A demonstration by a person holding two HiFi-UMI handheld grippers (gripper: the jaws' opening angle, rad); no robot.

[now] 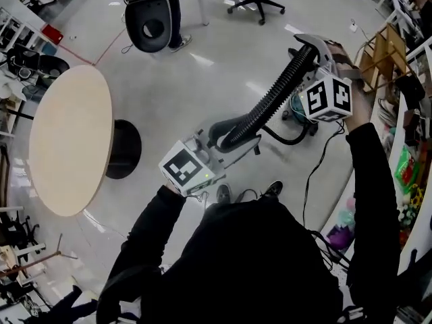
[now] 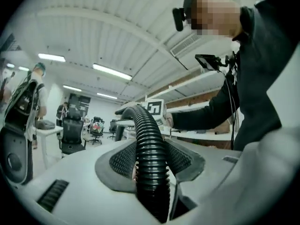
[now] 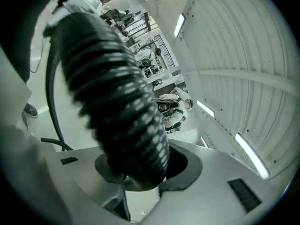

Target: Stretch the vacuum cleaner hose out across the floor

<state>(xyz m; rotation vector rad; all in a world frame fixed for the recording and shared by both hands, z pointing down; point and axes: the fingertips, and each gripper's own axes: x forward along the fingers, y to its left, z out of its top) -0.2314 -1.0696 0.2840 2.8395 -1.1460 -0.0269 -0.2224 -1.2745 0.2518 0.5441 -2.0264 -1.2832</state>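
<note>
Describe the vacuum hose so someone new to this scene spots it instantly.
Right of the round beige table, above the pale floor, the left gripper and right gripper are both shut on one long hose. It is thick, black and ribbed, unlike the thin smooth cable trailing on the floor nearby.

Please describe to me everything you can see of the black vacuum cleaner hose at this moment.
The hose is black, ribbed all along, and looks like flexible plastic. It is held up above the floor, not lying on it. The left gripper clamps its lower part and the right gripper its upper part. Between them it runs almost straight, slanting upward in the head view. Beside the left gripper it bends in a curve. Its ends cannot be made out.
</note>
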